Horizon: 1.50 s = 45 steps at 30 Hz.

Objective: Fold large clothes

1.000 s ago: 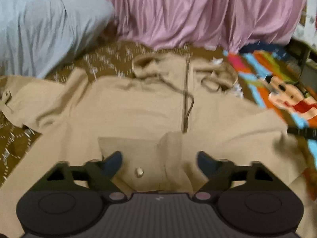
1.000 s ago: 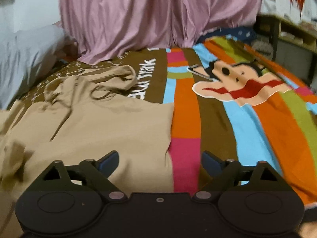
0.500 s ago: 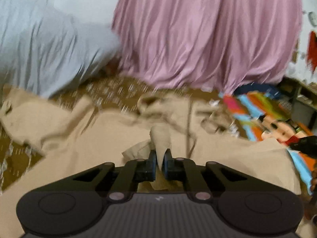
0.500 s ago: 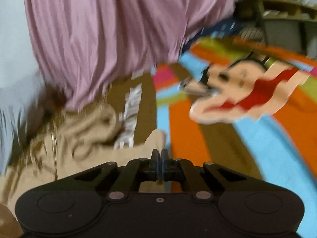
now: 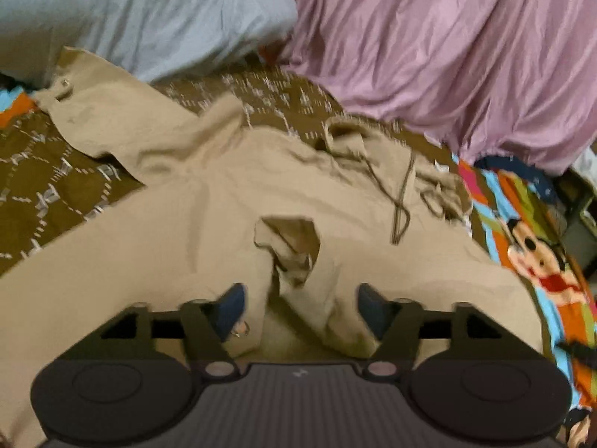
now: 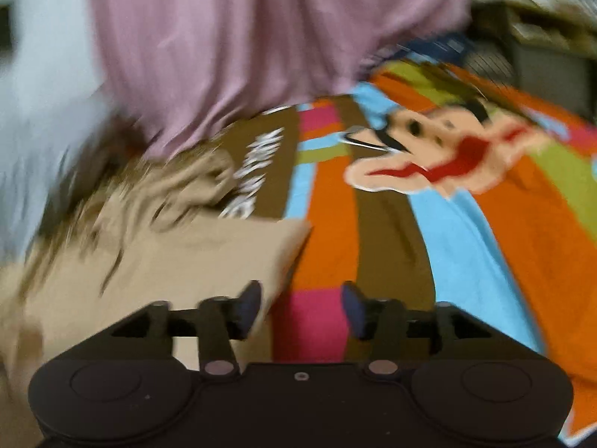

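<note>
A large tan zip jacket (image 5: 209, 201) lies spread on a bed, hood and drawstrings toward the far side, one sleeve stretched out to the left. A rumpled fold of its fabric (image 5: 294, 257) lies just ahead of my left gripper (image 5: 300, 308), which is open and empty above it. In the right wrist view the jacket's right edge (image 6: 194, 261) lies at the left. My right gripper (image 6: 300, 308) is open and empty, its left finger over that edge, the rest over the bedspread. This view is motion-blurred.
The bed has a brown patterned and striped cartoon bedspread (image 6: 466, 231). A pink curtain (image 5: 447, 48) hangs at the far side. A grey pillow (image 5: 141, 11) lies at the far left. Shelves and clutter (image 6: 541, 37) stand at the right.
Both grippers were open one second ago, shut on jacket fabric half a second ago and lifted it, and now are open again. The fabric has dropped in a rumpled fold further up the jacket.
</note>
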Each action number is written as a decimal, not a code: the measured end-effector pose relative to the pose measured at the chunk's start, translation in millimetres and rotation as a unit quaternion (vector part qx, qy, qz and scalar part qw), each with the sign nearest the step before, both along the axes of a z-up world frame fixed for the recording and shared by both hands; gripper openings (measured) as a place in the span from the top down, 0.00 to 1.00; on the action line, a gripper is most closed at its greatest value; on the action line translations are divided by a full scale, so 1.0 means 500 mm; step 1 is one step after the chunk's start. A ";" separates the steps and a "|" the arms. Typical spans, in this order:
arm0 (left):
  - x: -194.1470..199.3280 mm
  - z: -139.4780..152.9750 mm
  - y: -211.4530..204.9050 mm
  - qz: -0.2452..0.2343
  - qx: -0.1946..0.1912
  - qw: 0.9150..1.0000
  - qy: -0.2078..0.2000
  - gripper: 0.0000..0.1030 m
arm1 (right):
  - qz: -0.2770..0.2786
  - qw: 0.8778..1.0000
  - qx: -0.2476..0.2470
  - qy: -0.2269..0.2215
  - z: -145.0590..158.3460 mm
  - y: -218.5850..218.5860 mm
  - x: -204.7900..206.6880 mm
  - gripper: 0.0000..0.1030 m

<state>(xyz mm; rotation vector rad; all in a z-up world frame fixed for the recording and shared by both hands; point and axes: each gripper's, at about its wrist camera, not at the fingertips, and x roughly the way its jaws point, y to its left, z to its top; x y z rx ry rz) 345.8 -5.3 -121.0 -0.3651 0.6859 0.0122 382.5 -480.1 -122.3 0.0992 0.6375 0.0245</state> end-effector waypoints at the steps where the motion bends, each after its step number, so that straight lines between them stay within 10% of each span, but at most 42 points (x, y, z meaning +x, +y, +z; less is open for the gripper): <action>1: -0.008 0.009 0.005 0.005 0.000 1.000 -0.012 0.18 | 0.025 0.999 -0.031 0.000 0.005 0.019 -0.022 0.36; 6: 0.023 0.013 -0.012 0.012 0.027 1.000 -0.007 0.19 | 0.136 0.972 -0.190 0.012 -0.024 0.119 -0.106 0.19; 9: 0.069 -0.020 -0.041 -0.005 0.088 0.995 0.044 0.48 | 0.139 0.959 -0.248 0.013 -0.066 0.153 -0.088 0.22; 13: 0.080 -0.064 -0.051 -0.011 0.106 0.990 0.091 0.57 | 0.082 0.968 -0.238 -0.005 -0.079 0.146 -0.054 0.93; 18: 0.069 -0.091 -0.082 -0.029 0.181 0.980 0.083 0.65 | 0.027 0.974 -0.223 -0.012 -0.086 0.114 -0.066 0.98; 21: 0.065 -0.075 -0.070 -0.029 0.162 0.982 0.090 0.61 | 0.033 0.975 -0.218 0.028 -0.114 0.109 -0.049 0.97; 26: 0.018 -0.011 0.033 -0.008 0.073 0.995 0.066 0.30 | 0.020 0.981 -0.192 0.037 -0.080 0.096 -0.069 0.71; 32: -0.002 0.063 0.263 0.067 0.078 0.994 0.025 0.00 | 0.033 0.988 -0.152 0.015 0.011 0.109 -0.169 0.22; 45: 0.267 -0.013 0.760 0.226 -0.022 0.974 -0.013 0.19 | 0.063 0.998 -0.030 -0.006 0.081 0.336 -0.256 0.04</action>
